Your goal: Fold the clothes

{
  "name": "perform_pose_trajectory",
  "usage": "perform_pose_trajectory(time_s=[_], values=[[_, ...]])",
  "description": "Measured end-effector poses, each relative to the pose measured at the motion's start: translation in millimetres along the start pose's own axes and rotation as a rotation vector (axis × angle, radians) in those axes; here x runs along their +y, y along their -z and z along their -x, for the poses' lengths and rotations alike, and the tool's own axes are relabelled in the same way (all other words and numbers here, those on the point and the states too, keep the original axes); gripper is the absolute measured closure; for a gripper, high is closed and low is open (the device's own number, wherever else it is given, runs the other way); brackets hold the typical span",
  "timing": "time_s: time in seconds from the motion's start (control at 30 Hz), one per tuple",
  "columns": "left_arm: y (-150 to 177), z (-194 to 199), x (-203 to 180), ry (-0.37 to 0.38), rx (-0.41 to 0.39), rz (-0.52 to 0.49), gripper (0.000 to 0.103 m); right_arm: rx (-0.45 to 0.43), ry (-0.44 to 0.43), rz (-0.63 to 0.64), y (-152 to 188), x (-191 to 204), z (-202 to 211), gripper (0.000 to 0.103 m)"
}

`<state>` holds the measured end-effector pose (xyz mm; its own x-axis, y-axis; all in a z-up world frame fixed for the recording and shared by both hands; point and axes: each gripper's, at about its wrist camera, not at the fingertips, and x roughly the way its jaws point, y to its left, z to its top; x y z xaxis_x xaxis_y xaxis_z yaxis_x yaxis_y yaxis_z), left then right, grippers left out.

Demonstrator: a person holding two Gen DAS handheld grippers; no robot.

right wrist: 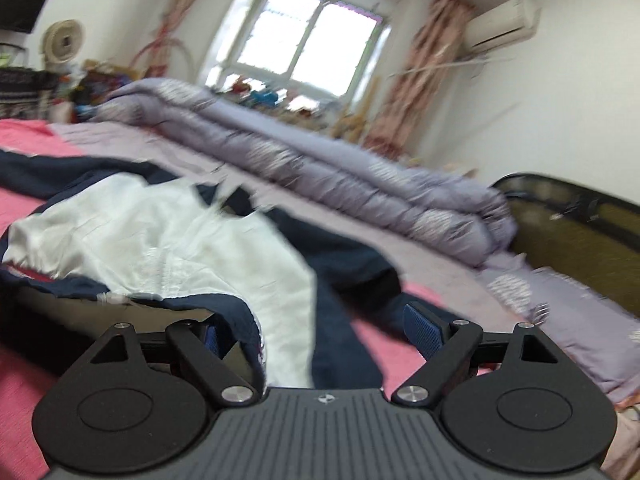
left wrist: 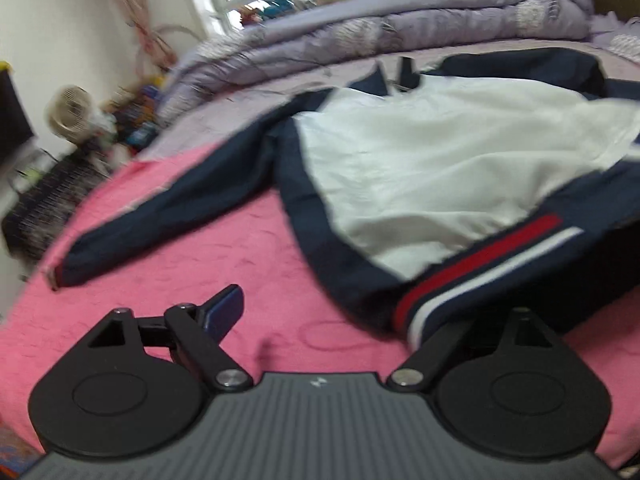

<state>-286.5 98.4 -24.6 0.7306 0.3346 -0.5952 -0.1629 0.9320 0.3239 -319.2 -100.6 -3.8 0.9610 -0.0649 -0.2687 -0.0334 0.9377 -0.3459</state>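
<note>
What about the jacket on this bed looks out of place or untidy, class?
The jacket lies open with its white lining up, bunched and creased on the pink bedspread. One sleeve trails sideways. Nothing looks torn or spilled.

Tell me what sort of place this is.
A home bedroom, most likely: a bed with a pink cover, a folded lilac quilt along it, and a curtained window with a wall air conditioner beside it.

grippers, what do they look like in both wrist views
Both alike: left gripper and right gripper have a grey ribbed body with a small logo, two black round discs, black link arms on silver pivots, and blue textured pads. No cables, hands or sleeves show.
</note>
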Motion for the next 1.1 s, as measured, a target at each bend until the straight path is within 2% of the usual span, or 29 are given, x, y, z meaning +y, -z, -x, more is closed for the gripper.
perform_pose_trajectory(time_s=[0.1, 0.2, 0.3, 0.4, 0.53, 0.67, 0.73, 0.87, 1.0, 1.1], values=[[-7, 10, 23, -0.048, -0.050, 0.068, 0.006, -0.031, -0.018, 0.008, 2, -1, 6, 0.010], [-13, 22, 49, -0.093, -0.091, 0.128, 0.006, 0.031, -0.115, 0.095, 17, 10, 4, 0.010], [-15, 29, 68, -0.153, -0.099, 0.162, 0.006, 0.066, -0.126, 0.236, 33, 26, 5, 0.013], [-15, 32, 89, -0.196, -0.083, 0.217, 0.006, 0.098, -0.149, 0.215, 37, 18, 1, 0.013], [-10, 34, 108, -0.212, -0.062, 0.240, 0.006, 0.157, -0.095, 0.124, 31, -8, -13, 0.011], [1, 49, 105, -0.210, -0.073, 0.162, 0.006, 0.170, -0.092, 0.056, 17, -38, -3, 0.010], [7, 63, 102, -0.218, -0.104, 0.110, 0.001, 0.178, -0.095, 0.025, 11, -53, 6, 0.009], [26, 65, 93, -0.195, -0.084, -0.005, 0.000, 0.283, -0.161, 0.010, 18, -70, 8, 0.006], [48, 40, 77, -0.143, 0.028, -0.139, 0.000, 0.374, -0.206, 0.119, 37, -57, -1, 0.006], [60, 32, 64, -0.141, 0.035, -0.256, 0.000, 0.394, -0.221, 0.188, 42, -46, -3, 0.006]])
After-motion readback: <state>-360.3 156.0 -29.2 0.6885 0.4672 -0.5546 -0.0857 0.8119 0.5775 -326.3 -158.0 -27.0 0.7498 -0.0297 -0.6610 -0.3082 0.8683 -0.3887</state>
